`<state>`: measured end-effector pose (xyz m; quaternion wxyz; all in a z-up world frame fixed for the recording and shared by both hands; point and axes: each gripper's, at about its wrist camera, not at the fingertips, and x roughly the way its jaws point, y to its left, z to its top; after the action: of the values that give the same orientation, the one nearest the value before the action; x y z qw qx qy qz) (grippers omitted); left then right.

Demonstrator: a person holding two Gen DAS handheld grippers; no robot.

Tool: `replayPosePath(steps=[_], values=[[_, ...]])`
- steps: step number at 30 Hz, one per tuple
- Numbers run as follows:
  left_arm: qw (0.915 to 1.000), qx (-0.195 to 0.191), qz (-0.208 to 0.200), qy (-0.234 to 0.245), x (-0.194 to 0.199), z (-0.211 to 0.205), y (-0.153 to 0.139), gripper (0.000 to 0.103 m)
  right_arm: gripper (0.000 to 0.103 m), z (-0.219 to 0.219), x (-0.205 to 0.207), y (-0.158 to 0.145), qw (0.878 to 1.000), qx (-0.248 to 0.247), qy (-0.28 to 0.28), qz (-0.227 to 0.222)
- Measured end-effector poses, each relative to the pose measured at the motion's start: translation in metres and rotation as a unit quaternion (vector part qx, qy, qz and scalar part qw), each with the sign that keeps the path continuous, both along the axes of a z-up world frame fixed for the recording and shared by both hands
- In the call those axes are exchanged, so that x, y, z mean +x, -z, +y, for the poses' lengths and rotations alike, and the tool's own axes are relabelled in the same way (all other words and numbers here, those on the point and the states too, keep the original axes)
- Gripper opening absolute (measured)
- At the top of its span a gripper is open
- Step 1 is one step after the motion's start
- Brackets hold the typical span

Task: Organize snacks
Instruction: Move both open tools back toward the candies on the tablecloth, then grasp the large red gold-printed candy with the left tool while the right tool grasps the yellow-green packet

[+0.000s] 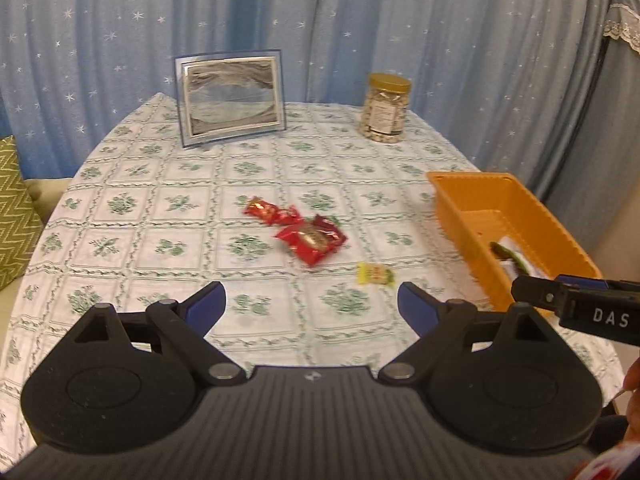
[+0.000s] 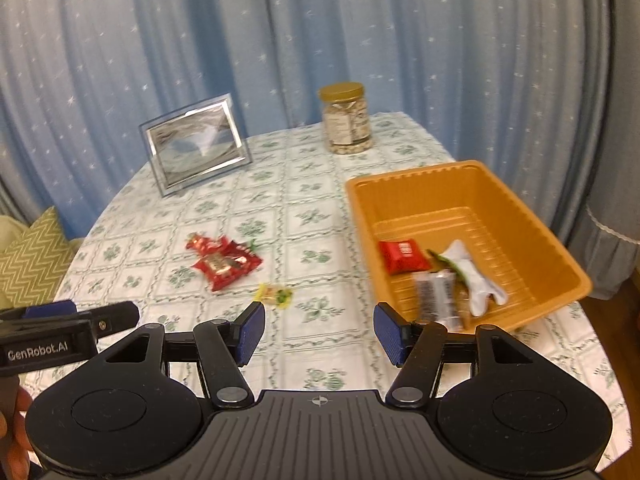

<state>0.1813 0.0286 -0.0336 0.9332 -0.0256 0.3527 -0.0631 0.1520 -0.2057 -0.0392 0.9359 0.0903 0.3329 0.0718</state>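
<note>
Both claws are open and empty, left claw (image 1: 311,305) wider than right claw (image 2: 319,330). Red packets (image 2: 224,262) sit at 10 o'clock, bin (image 2: 516,216) at 2.

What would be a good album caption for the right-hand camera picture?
Open right tongs hover over the tablecloth, red snack packets loose beside a part-filled orange basket.

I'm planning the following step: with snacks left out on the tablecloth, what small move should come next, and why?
Probably bring the open, empty left gripper down over the small yellow snack: it is the loose packet nearest its fingers, while the red packets lie farther off and the orange bin already holds several.
</note>
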Motion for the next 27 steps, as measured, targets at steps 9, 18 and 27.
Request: replayPosePath(steps=[9, 18, 27], values=[[0.9994, 0.019, 0.011, 0.026, 0.043, 0.019, 0.027, 0.092, 0.06, 0.033, 0.038, 0.031, 0.998, -0.022, -0.057, -0.002], [0.9978, 0.033, 0.025, 0.051, 0.093, 0.028, 0.058, 0.092, 0.06, 0.06, 0.095, 0.085, 0.987, -0.103, -0.122, 0.003], [0.9964, 0.035, 0.029, 0.072, 0.124, 0.027, 0.078, 0.092, 0.056, 0.073, 0.137, 0.122, 0.976, -0.149, -0.16, 0.0]])
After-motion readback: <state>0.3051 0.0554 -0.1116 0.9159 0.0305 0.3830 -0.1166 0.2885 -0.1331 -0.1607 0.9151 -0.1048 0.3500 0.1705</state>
